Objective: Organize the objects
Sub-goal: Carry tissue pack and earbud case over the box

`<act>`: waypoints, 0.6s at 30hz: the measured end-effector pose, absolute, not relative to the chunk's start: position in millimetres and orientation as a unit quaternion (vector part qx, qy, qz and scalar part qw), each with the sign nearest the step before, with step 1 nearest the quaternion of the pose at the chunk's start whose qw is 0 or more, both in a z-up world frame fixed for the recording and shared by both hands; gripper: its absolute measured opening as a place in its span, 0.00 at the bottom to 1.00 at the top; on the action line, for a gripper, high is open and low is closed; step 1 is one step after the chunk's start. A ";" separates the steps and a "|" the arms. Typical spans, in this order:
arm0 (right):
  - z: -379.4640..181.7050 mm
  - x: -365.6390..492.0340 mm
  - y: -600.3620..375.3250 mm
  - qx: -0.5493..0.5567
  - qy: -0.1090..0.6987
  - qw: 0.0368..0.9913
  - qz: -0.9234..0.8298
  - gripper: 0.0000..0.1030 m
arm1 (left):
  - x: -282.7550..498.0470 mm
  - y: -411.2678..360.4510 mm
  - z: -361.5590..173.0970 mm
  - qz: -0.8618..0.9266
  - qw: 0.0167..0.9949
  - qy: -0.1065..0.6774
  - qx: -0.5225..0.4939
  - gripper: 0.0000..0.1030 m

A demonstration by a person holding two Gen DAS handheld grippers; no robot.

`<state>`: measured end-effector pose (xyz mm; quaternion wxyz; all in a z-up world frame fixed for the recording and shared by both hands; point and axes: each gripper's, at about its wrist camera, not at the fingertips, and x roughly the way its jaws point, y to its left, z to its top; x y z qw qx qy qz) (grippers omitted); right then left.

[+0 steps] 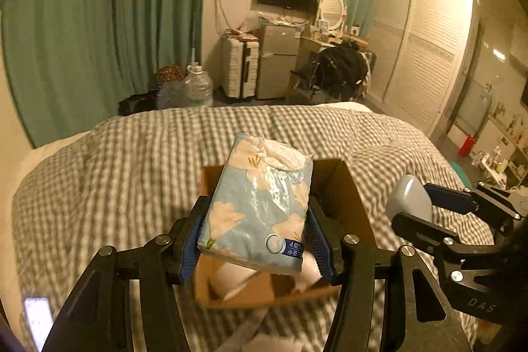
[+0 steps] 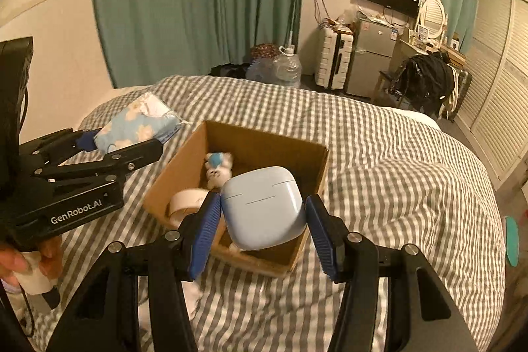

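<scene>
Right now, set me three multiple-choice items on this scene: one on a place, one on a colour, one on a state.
1. Where does the cardboard box stand?
A. on the checked bedspread
B. on the floor
C. on the fridge

2. What colour is the earbud case?
A. red
B. light blue
C. black

3. What is the left gripper doing?
A. hanging open and empty
B. gripping the tissue pack
C. gripping a toy

Answers:
1 A: checked cloth surrounds the box.
2 B: the case is pale blue in both views.
3 B: both pads press the pack's sides above the box.
</scene>
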<state>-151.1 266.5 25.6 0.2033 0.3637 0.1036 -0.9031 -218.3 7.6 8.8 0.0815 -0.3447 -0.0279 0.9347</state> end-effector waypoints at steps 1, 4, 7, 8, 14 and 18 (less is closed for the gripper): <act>25.1 -160.1 266.2 0.366 0.100 0.199 -0.904 0.51 | -227.7 9.9 6.6 0.933 0.086 -0.028 -0.347 0.56; 19.2 -192.6 264.5 0.382 0.091 0.188 -0.900 0.51 | -253.0 16.7 -1.2 0.930 0.093 -0.023 -0.355 0.56; 10.8 -219.7 268.0 0.397 0.065 0.183 -0.897 0.51 | -270.8 21.0 -9.4 0.932 0.070 -0.012 -0.357 0.56; 6.1 -229.0 269.9 0.404 0.051 0.181 -0.895 0.51 | -276.3 21.2 -13.3 0.931 0.069 -0.015 -0.358 0.56; -19.9 -256.6 267.4 0.427 0.032 0.177 -0.887 0.51 | -303.5 18.4 -41.5 0.921 0.074 -0.031 -0.382 0.56; -32.3 -259.8 261.7 0.427 0.032 0.185 -0.884 0.52 | -312.6 21.7 -58.3 0.914 0.081 -0.013 -0.398 0.57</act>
